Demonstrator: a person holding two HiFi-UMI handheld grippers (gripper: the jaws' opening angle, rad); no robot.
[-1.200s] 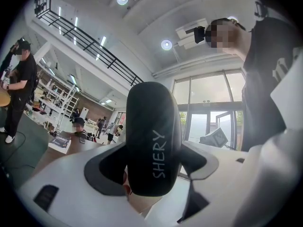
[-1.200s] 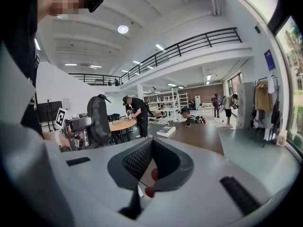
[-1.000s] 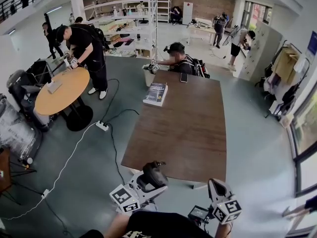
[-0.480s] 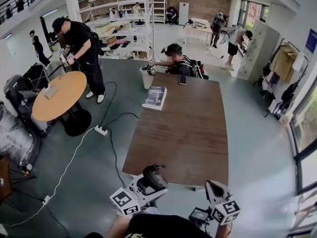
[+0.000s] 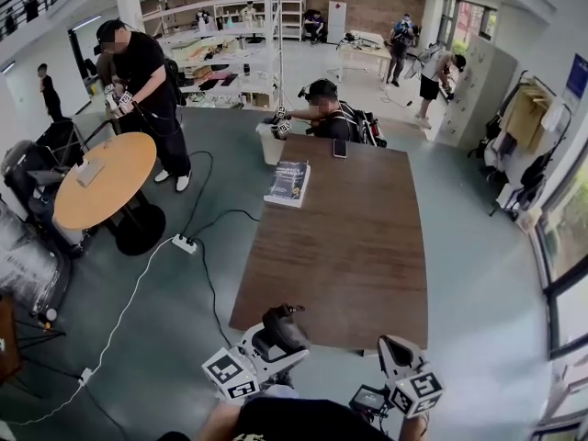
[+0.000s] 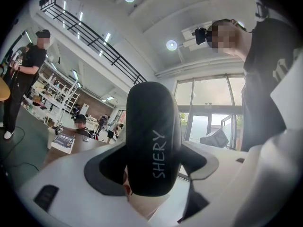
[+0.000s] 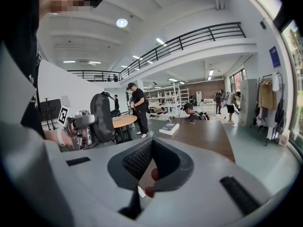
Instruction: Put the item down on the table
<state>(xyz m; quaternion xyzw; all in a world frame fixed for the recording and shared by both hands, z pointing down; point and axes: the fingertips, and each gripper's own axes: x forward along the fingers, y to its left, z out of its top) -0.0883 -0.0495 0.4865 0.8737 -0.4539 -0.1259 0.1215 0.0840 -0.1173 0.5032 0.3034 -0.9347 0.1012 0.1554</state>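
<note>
A: Head view first. Where's the item?
B: Black case (image 6: 152, 131), clamped in the left gripper (image 5: 274, 336). It's up in the air, abt over the near edge of the table (image 5: 349, 246), left side. Not set down yet.
A: What's the grip like?
B: Left gripper view: jaws pinch its narrow sides near the lower end. Case stands on end and most of it sticks out past the tips. White print "SHERY" runs along it.
A: How'll it handle?
B: Prob. light. Looks like a hard shell, smooth and rounded, so slippery; it could twist or slide w/ a pinch that low. Doesn't look fragile. Better hold is across the narrow width, nearer the middle. Lay it on a long side, since on end it'd likely tip.
A: And the right gripper (image 7: 150, 174)?
B: Jaws together, nothing btwn them. It's near the body, on the right, short of the table.
A: Anything in the way?
B: No. Book (image 5: 288, 180) lies at the far left edge, phone (image 5: 340, 147) at the far end by a seated person (image 5: 329, 113). All well apart from the case.
</note>
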